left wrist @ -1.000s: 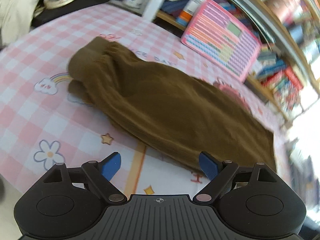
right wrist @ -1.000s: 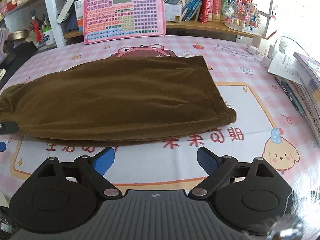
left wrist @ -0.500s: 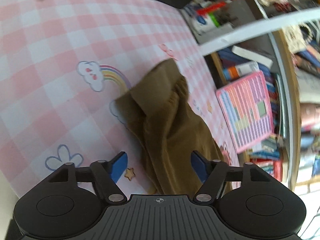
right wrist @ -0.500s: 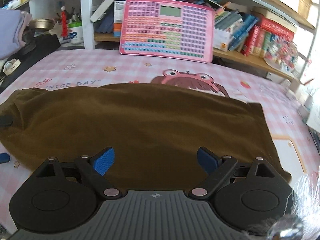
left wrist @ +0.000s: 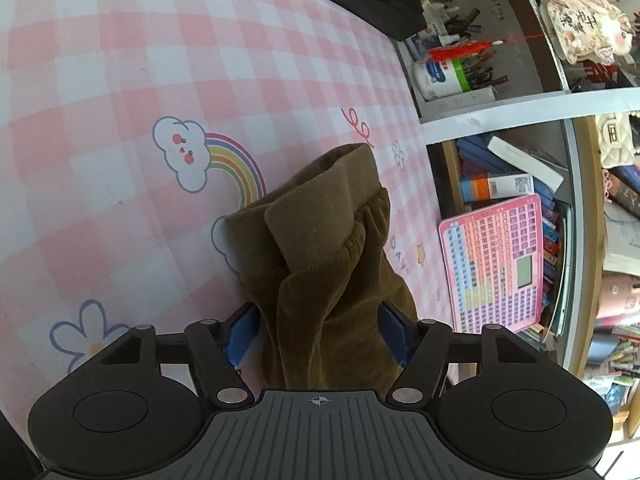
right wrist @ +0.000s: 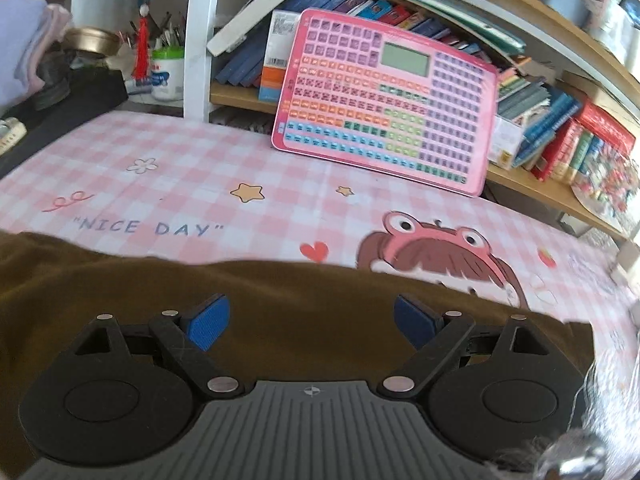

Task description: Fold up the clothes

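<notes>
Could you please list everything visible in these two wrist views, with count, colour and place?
brown trousers: one, olive-brown, lying on the cloth, cuffed ends toward the rainbow print
tablecloth: one, pink and white check with cartoon prints, covering the table
learning tablet: one, pink with coloured keys, leaning against the shelf behind the table
books: many, mixed colours, on the wooden shelf
pen tub: one, white with green rim, left of the white post
folded fabric: one pile, lilac, far left
left gripper: one, black with blue pads, open around the trousers
right gripper: one, black with blue pads, open over the trousers
</notes>
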`<state>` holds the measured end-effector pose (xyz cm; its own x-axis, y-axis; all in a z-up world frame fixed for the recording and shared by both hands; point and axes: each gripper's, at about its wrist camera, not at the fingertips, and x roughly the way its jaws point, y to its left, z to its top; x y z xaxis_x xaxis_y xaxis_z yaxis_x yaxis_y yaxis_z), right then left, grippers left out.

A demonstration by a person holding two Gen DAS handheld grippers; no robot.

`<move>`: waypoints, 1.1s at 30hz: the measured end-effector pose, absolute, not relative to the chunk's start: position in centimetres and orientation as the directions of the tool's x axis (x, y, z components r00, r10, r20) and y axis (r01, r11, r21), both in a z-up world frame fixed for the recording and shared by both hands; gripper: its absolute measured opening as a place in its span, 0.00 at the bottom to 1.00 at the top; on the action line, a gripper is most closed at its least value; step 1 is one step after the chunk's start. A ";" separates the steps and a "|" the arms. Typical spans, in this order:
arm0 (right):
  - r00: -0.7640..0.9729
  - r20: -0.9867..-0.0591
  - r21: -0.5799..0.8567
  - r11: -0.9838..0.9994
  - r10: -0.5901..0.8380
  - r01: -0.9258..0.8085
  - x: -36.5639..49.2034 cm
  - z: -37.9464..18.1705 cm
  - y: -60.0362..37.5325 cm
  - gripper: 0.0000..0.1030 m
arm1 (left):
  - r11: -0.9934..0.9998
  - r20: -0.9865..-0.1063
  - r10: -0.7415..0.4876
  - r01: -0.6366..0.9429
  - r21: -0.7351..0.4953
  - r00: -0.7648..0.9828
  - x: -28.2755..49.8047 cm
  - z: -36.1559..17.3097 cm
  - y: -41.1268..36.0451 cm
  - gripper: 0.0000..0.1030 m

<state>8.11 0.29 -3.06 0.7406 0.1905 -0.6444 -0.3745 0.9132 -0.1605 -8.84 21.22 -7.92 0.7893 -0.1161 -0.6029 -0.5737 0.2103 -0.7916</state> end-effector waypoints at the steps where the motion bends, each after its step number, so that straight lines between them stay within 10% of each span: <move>1: 0.737 -0.648 -0.158 0.913 0.192 -0.377 8.6 -3.3 0.7 0.86 | 0.211 -0.601 -0.115 -0.572 -0.793 0.791 -8.9 -7.9 21.2 0.66; 24: 0.629 -0.726 -0.164 0.818 0.279 -0.552 -4.9 -4.6 -2.1 0.86 | 0.150 -0.556 -0.105 -0.540 -0.828 0.825 -8.6 -9.0 21.5 0.62; 29: 0.620 -0.727 -0.139 0.821 0.296 -0.554 -4.6 -4.8 -2.5 0.87 | 0.148 -0.595 -0.090 -0.580 -0.801 0.799 -8.5 -9.6 21.5 0.18; 33: 0.613 -0.714 -0.080 0.830 0.338 -0.551 -4.0 -3.7 -3.8 0.87 | 0.244 -0.606 -0.068 -0.575 -0.781 0.793 -8.3 -8.6 21.2 0.13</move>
<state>-4.03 -3.82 -3.74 0.6131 0.3383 -0.7139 -0.5514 0.8304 -0.0800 -8.35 21.15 -8.63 0.7929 -0.0682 -0.6055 -0.5753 0.2437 -0.7808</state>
